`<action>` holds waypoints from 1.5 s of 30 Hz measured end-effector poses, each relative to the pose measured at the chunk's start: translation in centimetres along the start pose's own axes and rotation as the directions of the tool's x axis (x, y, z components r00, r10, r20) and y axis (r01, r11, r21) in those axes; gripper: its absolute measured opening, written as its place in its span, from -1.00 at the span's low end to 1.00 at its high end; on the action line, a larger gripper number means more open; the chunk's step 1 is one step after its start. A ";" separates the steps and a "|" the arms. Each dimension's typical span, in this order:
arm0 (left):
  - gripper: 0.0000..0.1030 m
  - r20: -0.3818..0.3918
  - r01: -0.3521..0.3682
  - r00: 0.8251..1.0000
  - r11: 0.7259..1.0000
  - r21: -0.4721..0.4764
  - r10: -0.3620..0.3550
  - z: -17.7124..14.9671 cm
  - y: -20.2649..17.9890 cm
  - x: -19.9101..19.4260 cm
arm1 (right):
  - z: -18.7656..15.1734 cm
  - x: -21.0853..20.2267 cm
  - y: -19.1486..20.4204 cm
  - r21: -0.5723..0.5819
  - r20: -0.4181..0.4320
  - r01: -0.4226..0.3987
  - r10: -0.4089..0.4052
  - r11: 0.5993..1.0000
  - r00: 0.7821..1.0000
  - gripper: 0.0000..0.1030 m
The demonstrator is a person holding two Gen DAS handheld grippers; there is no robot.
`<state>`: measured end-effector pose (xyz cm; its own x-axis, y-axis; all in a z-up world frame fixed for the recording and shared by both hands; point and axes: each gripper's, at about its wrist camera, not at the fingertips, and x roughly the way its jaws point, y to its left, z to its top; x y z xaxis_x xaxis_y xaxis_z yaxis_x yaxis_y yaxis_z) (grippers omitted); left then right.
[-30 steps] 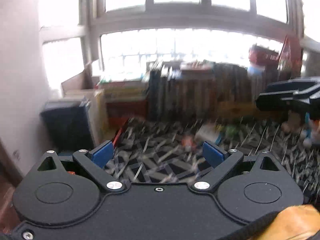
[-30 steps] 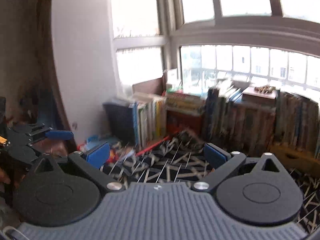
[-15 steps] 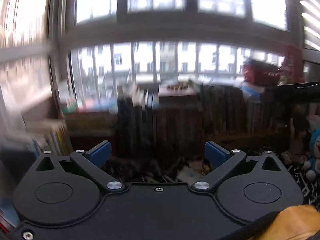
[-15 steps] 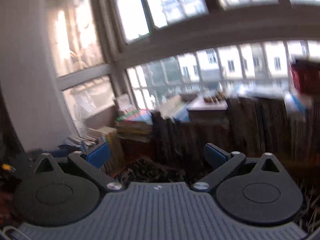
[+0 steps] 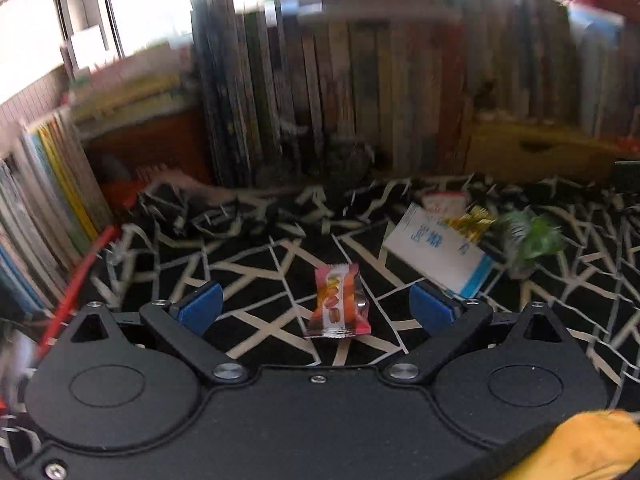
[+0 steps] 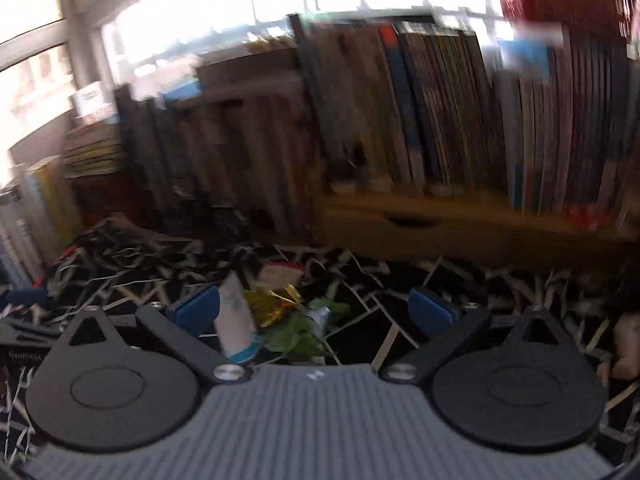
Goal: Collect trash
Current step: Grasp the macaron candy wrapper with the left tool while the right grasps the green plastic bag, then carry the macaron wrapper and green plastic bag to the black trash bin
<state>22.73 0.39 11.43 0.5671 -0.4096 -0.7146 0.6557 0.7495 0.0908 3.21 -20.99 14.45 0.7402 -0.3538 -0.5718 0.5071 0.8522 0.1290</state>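
Black-and-cream cloth (image 5: 256, 272): patterned with pale crossing lines, it covers the surface under both grippers; whether that surface is a bed or the floor cannot be told.
Left gripper (image 5: 316, 307): spread wide, blue pads (image 5: 200, 307) apart, nothing between them touching either pad.
Candy wrapper (image 5: 338, 300): pink and orange, lying flat on the cloth between the left gripper's fingers, nearer the right-hand pad, touching neither.
Carton (image 5: 440, 250): white and blue, lying tilted on the cloth beyond the left gripper's right-hand finger; in the right wrist view (image 6: 236, 320) it sits just beside that gripper's left-hand pad.
Gold foil (image 5: 470, 220): crumpled, resting against the carton's far end; also seen in the right wrist view (image 6: 276, 306), between the fingers.
Green wrapper (image 5: 528, 240): blurred, just beside the carton; in the right wrist view (image 6: 300, 332) it lies low between the fingers.
Red-and-white packet (image 5: 444, 202): behind the carton, near the foil.
Right gripper (image 6: 314, 314): spread wide, holding nothing; the foil and green wrapper lie in its gap.
Books (image 5: 360, 92): upright in a long row behind the cloth, blurred; more stand at the left edge.
Wooden box (image 6: 440, 224): yellowish, with a slot handle, under the books on the right.
Red stick (image 5: 76, 280): slanting along the left books.
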 end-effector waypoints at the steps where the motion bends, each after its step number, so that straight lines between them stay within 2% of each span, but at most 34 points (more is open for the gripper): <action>1: 0.94 -0.011 -0.001 1.000 1.000 -0.016 0.001 -0.2 -0.1 1.3 | -0.2 1.6 -0.5 0.021 -0.036 -0.013 0.014 1.000 0.999 1.00; 3: 0.94 -0.025 -0.012 1.000 0.999 -0.044 0.011 -0.6 -0.5 3.3 | -0.9 3.6 -1.1 0.046 -0.082 -0.027 0.031 0.999 0.996 1.00; 5: 0.94 -0.028 -0.027 0.999 0.998 -0.060 0.025 -0.8 -0.9 4.7 | -1.3 5.2 -1.3 0.054 -0.094 -0.035 0.040 0.998 0.995 1.00; 8: 0.94 -0.019 -0.044 0.999 0.997 -0.070 0.043 -1.2 -1.2 6.2 | -1.2 7.8 -1.4 0.074 -0.150 -0.019 0.030 0.997 0.988 0.99; 12: 0.93 -0.052 -0.041 0.998 0.994 -0.098 0.036 -1.4 -1.4 8.0 | -1.1 10.7 -1.5 0.146 -0.201 -0.011 0.041 0.989 0.979 0.81; 15: 0.93 -0.063 -0.070 0.996 0.991 -0.113 0.063 -1.7 -1.7 8.8 | -1.4 13.1 -1.7 0.175 -0.284 0.050 0.002 0.983 0.959 0.55; 19: 0.93 -0.090 -0.068 0.994 0.988 -0.136 0.056 -2.1 -1.9 9.8 | -2.4 14.9 -2.5 0.247 -0.335 0.032 0.054 0.969 0.941 0.46; 22: 0.77 -0.106 -0.043 0.994 0.992 -0.120 0.030 -2.1 -2.4 10.3 | -3.1 15.0 -2.2 0.226 -0.336 0.007 0.071 0.974 0.939 0.36; 24: 0.60 -0.104 -0.045 0.994 0.994 -0.098 0.035 -2.1 -2.9 10.4 | -3.4 14.8 -2.0 0.215 -0.329 -0.026 0.098 0.976 0.939 -0.04; 25: 0.43 -0.103 -0.028 0.995 0.994 -0.109 0.016 -2.1 -2.9 10.5 | -3.4 14.8 -1.9 0.208 -0.324 -0.036 0.103 0.977 0.940 -0.11; 26: 0.20 -0.103 0.002 0.995 0.991 -0.136 -0.016 -2.1 -2.7 10.5 | -3.2 14.5 -1.8 0.190 -0.317 -0.039 0.099 0.981 0.943 -0.11; 28: -0.11 -0.114 0.060 0.990 0.977 -0.203 -0.085 -2.0 -2.1 10.8 | -2.9 13.8 -1.4 0.130 -0.284 -0.042 0.078 0.991 0.956 -0.12; 32: -0.16 -0.097 0.026 0.994 0.973 -0.228 -0.049 -1.6 -1.4 10.6 | -1.5 12.2 -1.7 0.093 -0.227 -0.051 0.071 0.994 0.971 -0.12; 37: -0.17 -0.053 0.048 0.997 0.974 -0.221 -0.061 -1.0 -0.8 9.1 | 0.1 10.2 -2.3 0.052 -0.193 -0.047 0.057 0.998 0.980 -0.11; 45: -0.17 0.016 0.109 0.994 0.973 -0.204 -0.108 0.2 0.1 4.3 | 1.2 6.7 -2.7 0.039 -0.161 -0.062 0.068 0.997 0.985 -0.11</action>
<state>25.34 -1.45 8.48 0.5006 -0.4965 -0.7092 0.5982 0.7905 -0.1313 7.31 -26.16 11.29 0.6919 -0.2283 -0.6850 0.4766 0.8571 0.1956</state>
